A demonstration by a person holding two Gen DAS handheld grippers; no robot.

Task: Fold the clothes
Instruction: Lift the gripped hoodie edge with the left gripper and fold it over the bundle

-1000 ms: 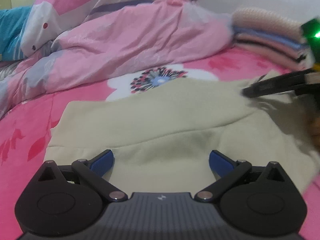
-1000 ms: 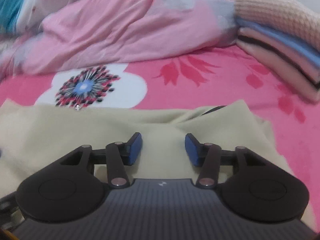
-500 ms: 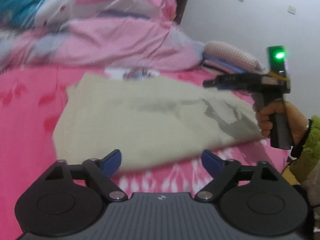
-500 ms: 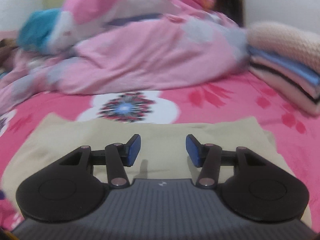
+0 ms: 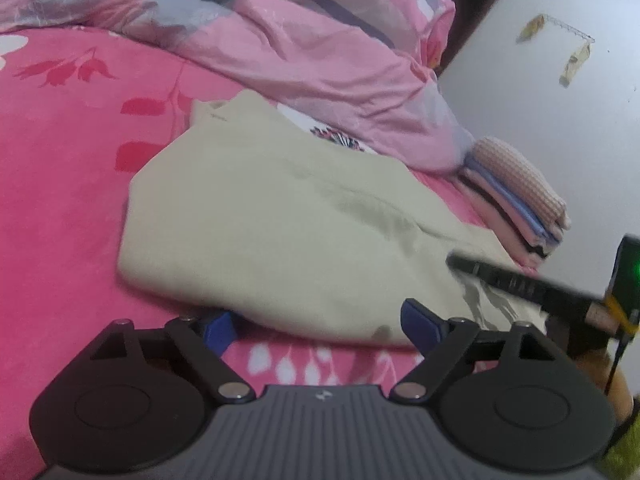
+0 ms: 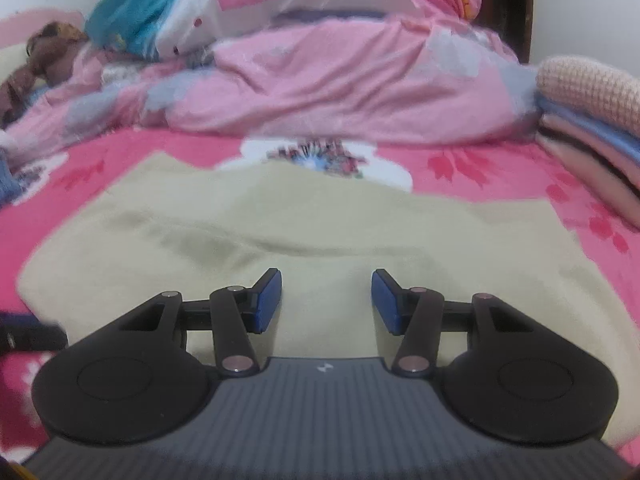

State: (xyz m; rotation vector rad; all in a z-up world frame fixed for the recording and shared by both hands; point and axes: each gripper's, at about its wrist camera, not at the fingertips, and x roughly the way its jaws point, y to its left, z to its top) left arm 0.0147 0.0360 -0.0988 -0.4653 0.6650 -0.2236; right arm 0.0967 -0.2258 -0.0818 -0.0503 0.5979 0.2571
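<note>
A beige folded garment (image 5: pixel 280 220) lies flat on the pink floral bed sheet (image 5: pixel 64 152). My left gripper (image 5: pixel 318 322) is open at the garment's near edge, its left pad under the hem and its right pad over the cloth. My right gripper (image 6: pixel 326 300) is open and empty, hovering just above the same garment (image 6: pixel 280 232). The right gripper's dark body also shows in the left wrist view (image 5: pixel 520 280), over the garment's right side.
A rumpled pink duvet (image 5: pixel 300 40) lies behind the garment. A stack of folded clothes (image 5: pixel 516 196) stands at the right by the wall, also in the right wrist view (image 6: pixel 592 120). A teal pillow (image 6: pixel 132 20) and a brown plush toy (image 6: pixel 36 60) lie at the far left.
My left gripper has pulled back off the garment to its near edge and swung to view it from the left. My right gripper has drawn back and risen slightly. Both stay open.
</note>
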